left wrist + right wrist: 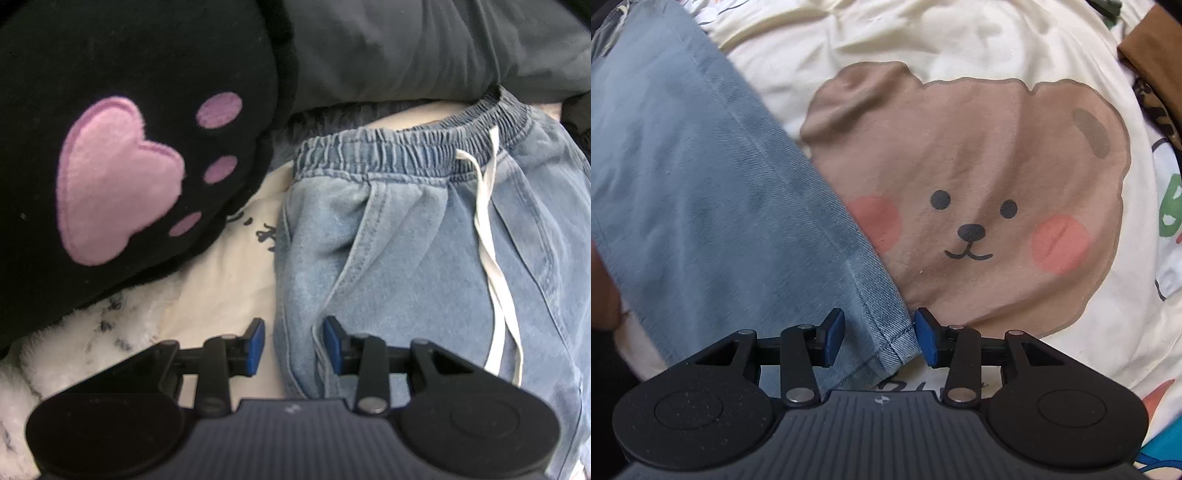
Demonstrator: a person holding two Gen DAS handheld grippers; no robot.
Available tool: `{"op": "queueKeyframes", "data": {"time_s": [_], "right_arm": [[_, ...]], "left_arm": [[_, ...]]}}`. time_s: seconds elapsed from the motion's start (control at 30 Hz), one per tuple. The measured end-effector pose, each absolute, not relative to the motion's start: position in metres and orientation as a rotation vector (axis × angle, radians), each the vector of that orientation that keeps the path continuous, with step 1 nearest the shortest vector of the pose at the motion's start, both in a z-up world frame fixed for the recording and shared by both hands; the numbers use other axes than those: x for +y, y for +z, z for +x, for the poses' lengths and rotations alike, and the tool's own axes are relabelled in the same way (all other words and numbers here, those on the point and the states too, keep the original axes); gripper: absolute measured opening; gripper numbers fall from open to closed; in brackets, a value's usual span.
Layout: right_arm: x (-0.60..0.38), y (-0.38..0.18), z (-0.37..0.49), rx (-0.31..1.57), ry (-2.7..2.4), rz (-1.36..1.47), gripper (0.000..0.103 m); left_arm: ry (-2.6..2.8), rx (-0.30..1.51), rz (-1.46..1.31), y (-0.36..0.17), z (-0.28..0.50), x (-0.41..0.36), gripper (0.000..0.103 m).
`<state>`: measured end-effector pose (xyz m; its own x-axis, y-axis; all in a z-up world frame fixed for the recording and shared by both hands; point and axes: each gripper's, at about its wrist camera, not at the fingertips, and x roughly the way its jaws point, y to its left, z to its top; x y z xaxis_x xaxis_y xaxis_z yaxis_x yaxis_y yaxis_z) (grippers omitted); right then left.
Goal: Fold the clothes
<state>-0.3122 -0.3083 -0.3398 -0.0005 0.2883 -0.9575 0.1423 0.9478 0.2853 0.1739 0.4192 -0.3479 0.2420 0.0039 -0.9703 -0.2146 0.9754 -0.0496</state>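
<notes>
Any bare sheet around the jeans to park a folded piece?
Free: bear print right of the jeans leg; narrow cream strip between black paw cushion and jeans waist. Crowded: above the waistband, dark bedding.

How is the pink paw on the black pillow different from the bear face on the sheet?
The paw is pink and fuzzy, stitched onto a black pillow; the bear is brown and flat, printed on a cream sheet. The bear has eyes, a nose and a smile; the paw has only toe spots. The jeans cover the bear's edge; the paw shows whole. Both are cute animal pictures.
</notes>
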Motion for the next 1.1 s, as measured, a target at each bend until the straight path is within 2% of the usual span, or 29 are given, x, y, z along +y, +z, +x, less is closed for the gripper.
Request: {"op": "queueKeyframes", "data": {"time_s": [0.57,0.63,0.67,0.7,0.77,0.9,1.0,1.07,1.1], "right_arm": [[-0.295,-0.328,-0.307,1.529,0.189,0.410,0.046],[-0.294,-0.333,-0.308,1.536,0.181,0.422,0.040],[-0.293,-0.335,-0.309,1.544,0.185,0.421,0.033],[-0.293,-0.335,-0.310,1.552,0.188,0.415,0.019],[-0.295,-0.335,-0.313,1.565,0.184,0.402,0.003],[-0.306,-0.331,-0.319,1.574,0.118,0.428,0.003],[-0.311,-0.329,-0.324,1.600,0.009,0.491,0.003],[-0.307,-0.327,-0.325,1.617,-0.055,0.509,0.002],[-0.305,-0.325,-0.325,1.623,-0.080,0.512,0.002]], "left_arm": [[0.167,1.322,-0.188,-0.355,0.179,0.414,0.039],[0.168,1.324,-0.187,-0.356,0.180,0.414,0.040],[0.168,1.325,-0.186,-0.356,0.180,0.414,0.040],[0.167,1.326,-0.184,-0.356,0.180,0.414,0.040],[0.167,1.327,-0.183,-0.356,0.180,0.414,0.040],[0.168,1.326,-0.193,-0.355,0.181,0.414,0.039],[0.141,1.333,-0.198,-0.357,0.183,0.414,0.029],[0.130,1.342,-0.207,-0.357,0.187,0.414,0.016],[0.128,1.349,-0.208,-0.356,0.188,0.414,0.015]]}}
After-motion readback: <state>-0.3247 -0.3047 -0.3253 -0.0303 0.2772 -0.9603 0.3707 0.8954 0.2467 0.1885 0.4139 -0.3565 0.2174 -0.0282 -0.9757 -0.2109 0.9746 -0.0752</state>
